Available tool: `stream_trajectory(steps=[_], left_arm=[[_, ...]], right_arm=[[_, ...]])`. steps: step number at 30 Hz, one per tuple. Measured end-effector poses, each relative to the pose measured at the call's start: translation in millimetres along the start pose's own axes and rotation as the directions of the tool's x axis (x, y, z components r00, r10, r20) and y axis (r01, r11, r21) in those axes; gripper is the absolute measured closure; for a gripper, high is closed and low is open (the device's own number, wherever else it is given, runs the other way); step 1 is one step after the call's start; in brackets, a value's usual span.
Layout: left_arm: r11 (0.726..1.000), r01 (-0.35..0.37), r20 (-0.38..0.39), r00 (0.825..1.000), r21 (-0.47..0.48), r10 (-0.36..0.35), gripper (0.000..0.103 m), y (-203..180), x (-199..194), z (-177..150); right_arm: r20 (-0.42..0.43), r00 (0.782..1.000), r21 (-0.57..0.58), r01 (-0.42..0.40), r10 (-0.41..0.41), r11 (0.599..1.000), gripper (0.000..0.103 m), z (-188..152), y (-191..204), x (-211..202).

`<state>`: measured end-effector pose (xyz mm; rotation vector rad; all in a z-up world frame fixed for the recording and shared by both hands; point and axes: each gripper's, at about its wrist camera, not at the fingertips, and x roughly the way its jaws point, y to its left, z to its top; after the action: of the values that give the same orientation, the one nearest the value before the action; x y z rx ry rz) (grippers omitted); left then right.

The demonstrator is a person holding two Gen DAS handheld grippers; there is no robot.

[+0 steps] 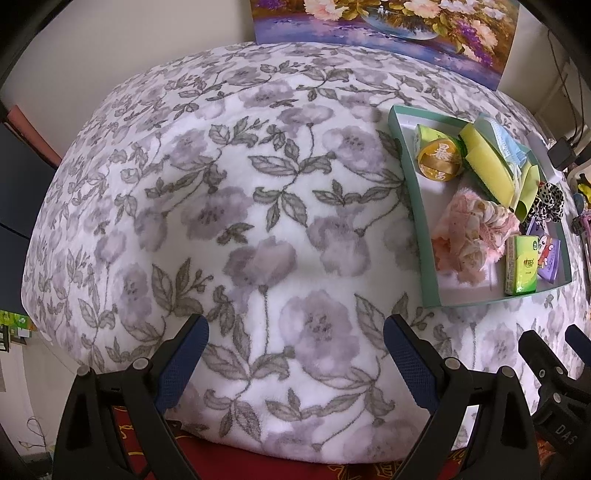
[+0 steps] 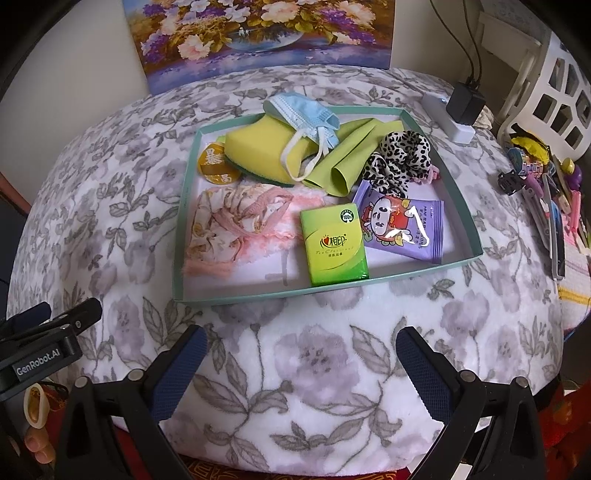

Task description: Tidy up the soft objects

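Nearest in the right wrist view, the right claw (image 2: 299,365) is spread wide with nothing between its blue-padded fingers (image 2: 177,369), hovering over the floral blanket (image 2: 317,354) that covers the bench. At 9 o'clock from it the left claw (image 1: 295,354) shows at the frame edge; in its own view it too is spread wide and holds nothing, above a bare stretch of blanket. Beyond the right claw, at 12 o'clock, sits the teal tray (image 2: 236,293), which holds the soft things. At the tray's near edge lies a green tissue pack (image 2: 334,245), with a purple wipes packet (image 2: 402,229) touching it at 3 o'clock and a pink frilly cloth (image 2: 236,229) at 9 o'clock. Farther in, a yellow sponge (image 2: 258,151) lies under a blue face mask (image 2: 303,110), with a gold round lid (image 2: 216,162) at its 9 o'clock, a lime green cloth (image 2: 347,158) at its 3 o'clock, and a leopard scrunchie (image 2: 402,155) beyond that. Outside the tray at 2 o'clock is a pile of clips and pens (image 2: 546,192), well apart from it. Farthest back, a flower painting (image 2: 258,33) leans against the wall.
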<state>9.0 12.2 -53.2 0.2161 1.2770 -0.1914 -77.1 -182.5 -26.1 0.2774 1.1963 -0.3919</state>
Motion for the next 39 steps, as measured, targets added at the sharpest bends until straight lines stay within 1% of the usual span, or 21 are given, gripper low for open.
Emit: stream_trajectory(steps=[11,23,39], left_arm=[[1.000,-0.009,-0.002,1.000,0.000,0.009,0.007,1.1,1.0,-0.1],[0.999,-0.045,0.000,0.999,0.026,0.045,0.007,-3.7,-0.1,0.4],[0.998,-0.057,0.005,0.998,0.037,0.057,0.007,-5.4,-1.2,0.4]], right_arm=[[0.001,1.000,0.001,0.001,-0.001,1.000,0.000,0.5,0.0,-0.1],[0.000,1.000,0.001,0.001,-0.001,1.000,0.000,0.7,-0.1,0.1],[0.000,1.000,0.003,0.002,-0.002,1.000,0.000,0.4,0.5,0.6]])
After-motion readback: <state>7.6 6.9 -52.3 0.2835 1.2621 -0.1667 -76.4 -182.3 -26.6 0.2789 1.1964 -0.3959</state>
